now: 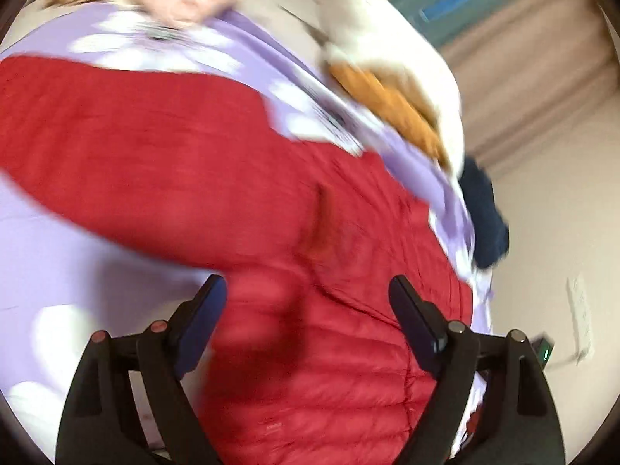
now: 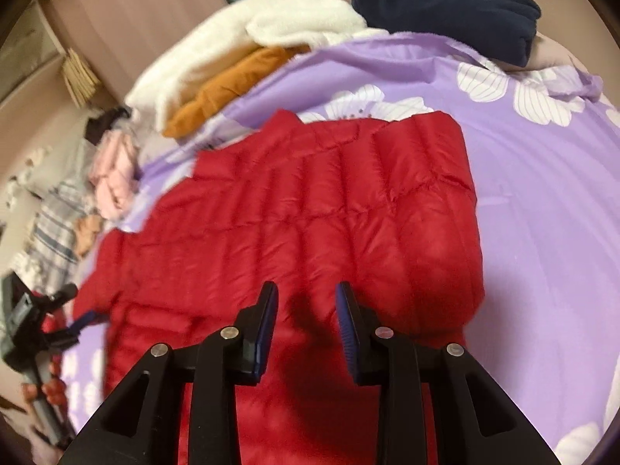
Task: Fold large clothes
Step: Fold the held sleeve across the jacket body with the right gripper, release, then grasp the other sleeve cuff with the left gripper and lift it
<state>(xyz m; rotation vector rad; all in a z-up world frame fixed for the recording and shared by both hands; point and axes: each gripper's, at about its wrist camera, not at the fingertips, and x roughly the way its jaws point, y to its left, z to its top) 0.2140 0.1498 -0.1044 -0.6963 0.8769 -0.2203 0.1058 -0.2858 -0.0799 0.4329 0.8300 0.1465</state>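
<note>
Red quilted puffer jacket, its channels stitched in puffy ribs, spread flat on a lilac sheet printed with white flowers. Left gripper released, jaws wide above the jacket. Right gripper narrowly parted over it, apparently pinching nothing. Far: fleecy white, ochre and navy garments.

Both tongs: left tongs and right tongs have black angular frames, silver rivets, dark blue pads.

no text, label or number can be read on anything; both views are blurred
</note>
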